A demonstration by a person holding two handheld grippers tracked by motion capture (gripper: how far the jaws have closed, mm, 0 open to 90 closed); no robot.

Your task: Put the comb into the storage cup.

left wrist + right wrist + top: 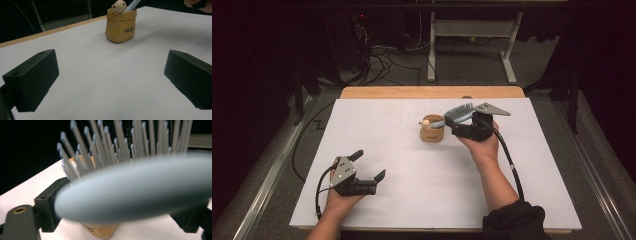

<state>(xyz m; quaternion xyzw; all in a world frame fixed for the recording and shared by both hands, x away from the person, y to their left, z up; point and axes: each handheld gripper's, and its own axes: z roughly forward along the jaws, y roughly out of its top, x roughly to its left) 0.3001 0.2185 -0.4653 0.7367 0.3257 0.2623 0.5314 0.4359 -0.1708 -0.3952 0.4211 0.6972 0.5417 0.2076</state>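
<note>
Hairbrush and cup are seen from the high view near the middle of the white surface: the handle is lodged in the tan bear-topped cup, and the long axis slants up and away to the bristled head, which lies between the jaws of the right claw. The left claw rests well apart, near the front edge, jaws wide and empty.

From the left claw view, the cup is seen far ahead, the pale handle leaning out of it.

From the right claw view, the brush head is seen across the jaws; whether the pads press on it cannot be told.
</note>
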